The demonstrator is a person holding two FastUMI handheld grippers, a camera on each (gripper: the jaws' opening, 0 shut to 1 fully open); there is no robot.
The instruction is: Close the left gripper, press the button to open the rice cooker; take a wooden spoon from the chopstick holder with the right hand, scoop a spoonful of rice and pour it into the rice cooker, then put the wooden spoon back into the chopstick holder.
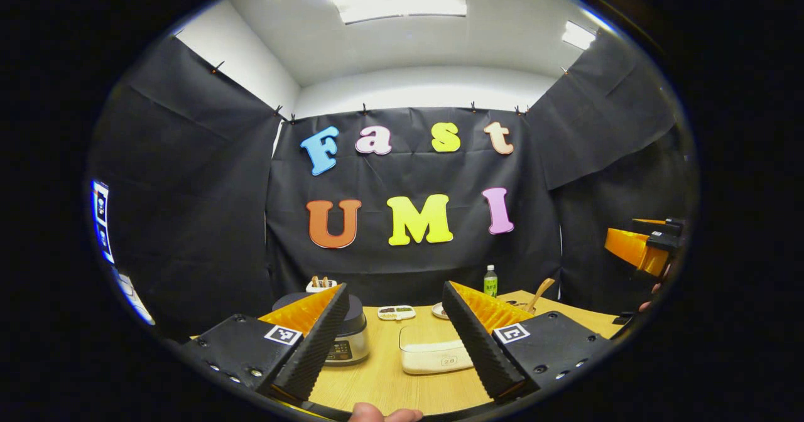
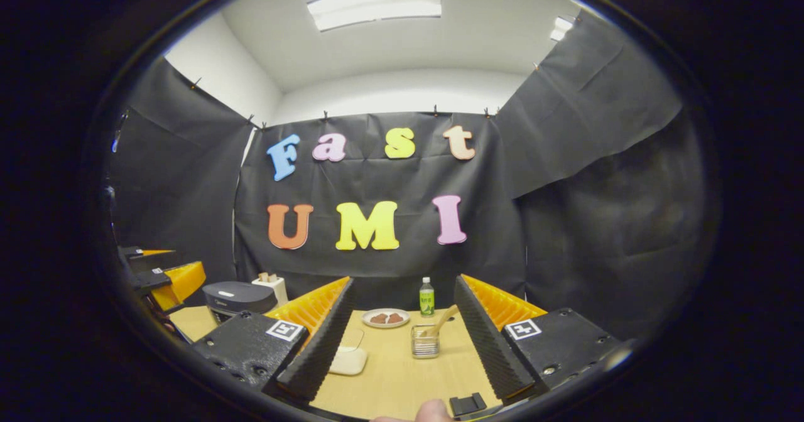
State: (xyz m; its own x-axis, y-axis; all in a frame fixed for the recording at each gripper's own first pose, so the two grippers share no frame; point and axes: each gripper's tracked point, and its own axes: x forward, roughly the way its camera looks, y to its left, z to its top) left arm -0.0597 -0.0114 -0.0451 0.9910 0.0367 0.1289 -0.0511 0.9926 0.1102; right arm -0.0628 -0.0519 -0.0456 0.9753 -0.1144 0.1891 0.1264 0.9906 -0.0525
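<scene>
My left gripper [image 1: 394, 293] is open over the near edge of the wooden table [image 1: 383, 378], with nothing between its fingers. The dark-lidded rice cooker [image 1: 350, 337] stands just past its left finger, lid down, partly hidden by that finger. A white box of rice [image 1: 433, 356] lies between the fingers. My right gripper [image 2: 403, 284] is open too and holds nothing. Straight ahead of it stands the clear chopstick holder [image 2: 425, 341] with the wooden spoon [image 2: 443, 320] leaning in it. The rice cooker [image 2: 239, 299] is at the far left in the right gripper view.
A green bottle [image 2: 426, 296] and a plate with brown pieces [image 2: 385, 318] stand at the back of the table. A small white tray [image 1: 396, 312] lies behind the rice box. A white block with sticks [image 2: 270, 284] sits behind the cooker. A thumb [image 1: 383, 414] rests at the bottom edge.
</scene>
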